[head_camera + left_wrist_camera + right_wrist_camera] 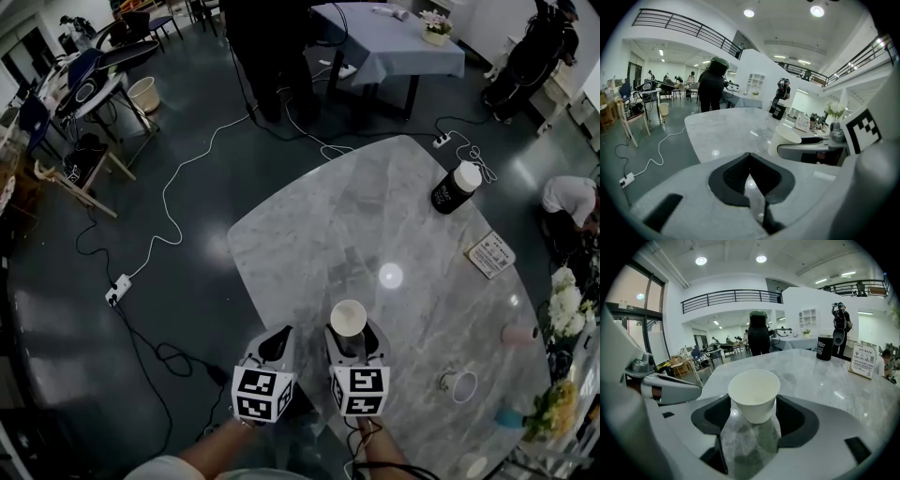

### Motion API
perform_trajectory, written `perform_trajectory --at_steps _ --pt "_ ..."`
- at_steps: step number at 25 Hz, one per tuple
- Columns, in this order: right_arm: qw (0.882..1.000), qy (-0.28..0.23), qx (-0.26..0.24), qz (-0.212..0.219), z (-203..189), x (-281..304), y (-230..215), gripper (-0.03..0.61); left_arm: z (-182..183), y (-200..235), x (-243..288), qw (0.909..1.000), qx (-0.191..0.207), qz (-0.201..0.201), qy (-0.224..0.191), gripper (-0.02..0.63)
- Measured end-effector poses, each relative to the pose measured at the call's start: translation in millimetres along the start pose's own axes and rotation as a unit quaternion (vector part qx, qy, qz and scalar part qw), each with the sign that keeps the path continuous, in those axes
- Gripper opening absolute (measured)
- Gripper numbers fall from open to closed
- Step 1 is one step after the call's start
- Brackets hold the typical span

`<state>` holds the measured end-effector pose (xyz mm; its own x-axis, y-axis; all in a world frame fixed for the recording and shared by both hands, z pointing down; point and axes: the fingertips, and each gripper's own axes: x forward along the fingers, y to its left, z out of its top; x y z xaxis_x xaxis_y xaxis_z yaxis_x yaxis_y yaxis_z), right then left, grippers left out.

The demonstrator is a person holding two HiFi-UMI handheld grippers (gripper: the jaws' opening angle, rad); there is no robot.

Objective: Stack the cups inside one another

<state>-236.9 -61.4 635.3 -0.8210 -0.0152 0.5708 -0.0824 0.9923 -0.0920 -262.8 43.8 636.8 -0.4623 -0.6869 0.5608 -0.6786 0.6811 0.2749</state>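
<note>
A white paper cup (348,319) (754,392) stands upright on the marble table (319,234), near its front edge. My right gripper (351,332) (753,403) is open, with the cup between its jaws; narrow gaps show beside the cup's tapered lower wall. In the left gripper view the same cup (785,139) shows just right of my left gripper. My left gripper (279,336) (749,155) sits beside the right one, to its left, tips touching and nothing between them. A pink cup (518,334), a white cup on its side (459,384) and a teal cup (511,418) lie at the table's right.
A black bottle with a white cap (455,187) and a printed card (491,254) stand on the far right of the table. Flowers (568,309) crowd its right edge. Cables and a power strip (118,289) run over the floor on the left.
</note>
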Motion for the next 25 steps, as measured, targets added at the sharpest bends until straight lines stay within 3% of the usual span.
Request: perform_trajectory --at_steps 25 --pt "0.999 -0.020 0.021 -0.026 12 -4 -16 0.252 4 -6 8 0.9999 0.007 -0.008 0.009 -0.003"
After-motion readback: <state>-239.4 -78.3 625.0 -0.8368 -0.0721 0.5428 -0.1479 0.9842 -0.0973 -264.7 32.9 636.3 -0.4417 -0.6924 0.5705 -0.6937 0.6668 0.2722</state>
